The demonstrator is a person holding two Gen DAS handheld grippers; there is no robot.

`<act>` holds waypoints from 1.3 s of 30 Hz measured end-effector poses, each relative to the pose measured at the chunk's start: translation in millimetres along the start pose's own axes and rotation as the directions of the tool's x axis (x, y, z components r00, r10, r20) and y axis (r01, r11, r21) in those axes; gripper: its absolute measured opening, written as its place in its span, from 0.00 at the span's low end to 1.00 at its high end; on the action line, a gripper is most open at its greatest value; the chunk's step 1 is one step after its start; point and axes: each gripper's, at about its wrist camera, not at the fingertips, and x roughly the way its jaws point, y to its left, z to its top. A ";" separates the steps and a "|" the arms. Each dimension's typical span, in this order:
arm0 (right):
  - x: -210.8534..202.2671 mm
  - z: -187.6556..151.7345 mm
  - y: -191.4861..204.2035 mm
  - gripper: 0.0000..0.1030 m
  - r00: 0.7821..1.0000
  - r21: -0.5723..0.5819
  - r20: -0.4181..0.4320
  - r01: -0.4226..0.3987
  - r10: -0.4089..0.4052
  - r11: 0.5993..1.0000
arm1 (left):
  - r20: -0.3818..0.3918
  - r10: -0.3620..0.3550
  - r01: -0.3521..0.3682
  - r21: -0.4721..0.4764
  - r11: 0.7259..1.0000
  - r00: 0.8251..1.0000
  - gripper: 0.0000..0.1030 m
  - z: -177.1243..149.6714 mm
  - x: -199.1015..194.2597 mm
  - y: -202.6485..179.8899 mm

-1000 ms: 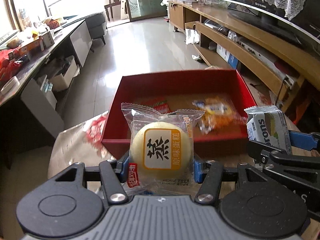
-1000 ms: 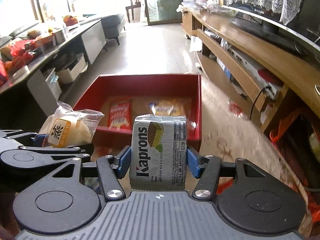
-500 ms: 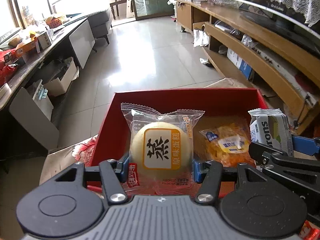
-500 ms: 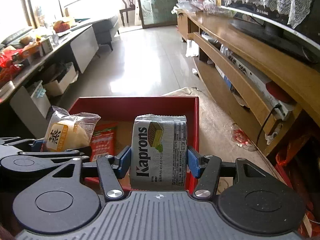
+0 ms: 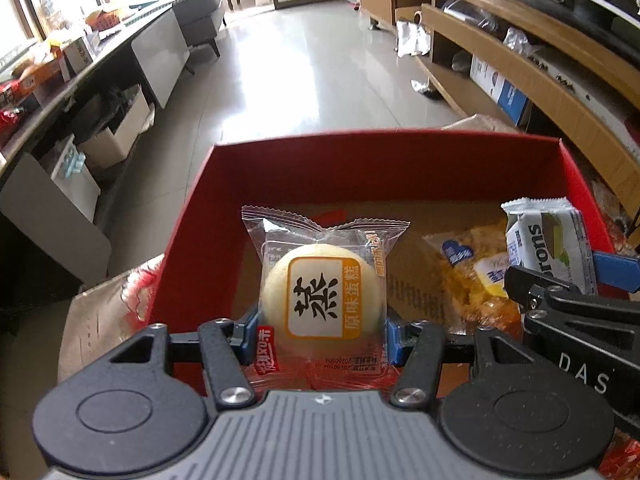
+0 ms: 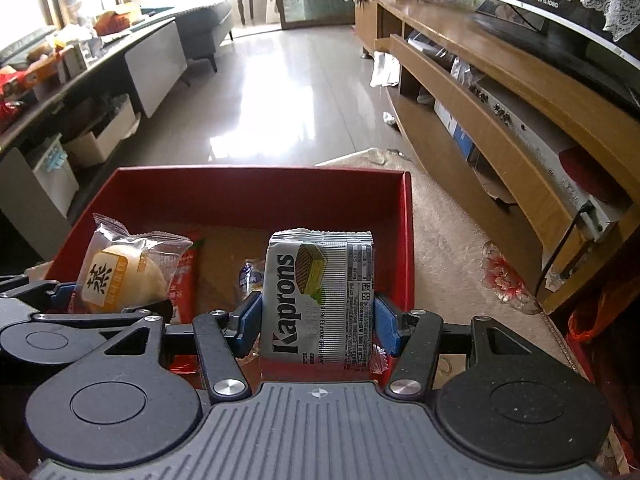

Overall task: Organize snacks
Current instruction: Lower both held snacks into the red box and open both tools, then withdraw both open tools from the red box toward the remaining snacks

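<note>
Snacks in view: 4, i.e. 2 held, 2 lying in the red box (image 5: 192, 216). L to R in the left wrist view: steamed cake pack (image 5: 324, 292) at lower centre, clamped by the left gripper (image 5: 320, 334), blue pads pressing both sides of the clear wrapper. Pack stands upright, crimped top seal up, label facing cam, long axis vertical in frame. It hangs over the box's near left part, above the floor of the box. Right of it an orange-yellow snack bag (image 5: 476, 276) lies flat on the cardboard-coloured box floor. At far right the Kaprons wafer pack (image 5: 548, 252) shows, held by the right gripper (image 5: 560, 280).

Right wrist view, L to R: cake pack at left, a red sachet (image 6: 186, 280) behind it lying on the box floor, long axis running away from cam; prob. partly under the cake pack's line of sight, so its full length can't be told. Wafer pack at centre, upright, lettering running bottom to top, long axis vertical, both blue pads clenched on its sides, over the box's near right corner area.

Box: 1, open-topped, 4 red walls, far wall across mid-frame, right wall just beside the wafer pack. Bare floor room in the box's centre and far half. Beige rug (image 6: 452, 232) to the box's right, wood TV unit (image 6: 500, 92) at upper right.
</note>
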 end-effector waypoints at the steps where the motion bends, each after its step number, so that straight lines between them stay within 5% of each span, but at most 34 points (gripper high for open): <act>1: 0.6 -0.4 1.4 0.64 1.000 -0.010 0.000 0.003 -0.003 1.000 | -0.012 -0.005 0.005 -0.005 1.000 1.000 0.54 -0.2 1.7 0.9; 26: -30.1 -0.3 8.7 0.76 0.999 -0.044 0.046 0.021 -0.019 0.999 | 0.019 -0.060 0.062 -0.069 0.996 0.998 0.64 -6.1 -44.0 30.0; 39: -64.7 -23.1 14.4 0.77 0.998 -0.045 0.055 0.008 -0.005 0.999 | 0.012 -0.104 0.104 -0.068 0.992 0.995 0.64 -45.2 -77.1 40.1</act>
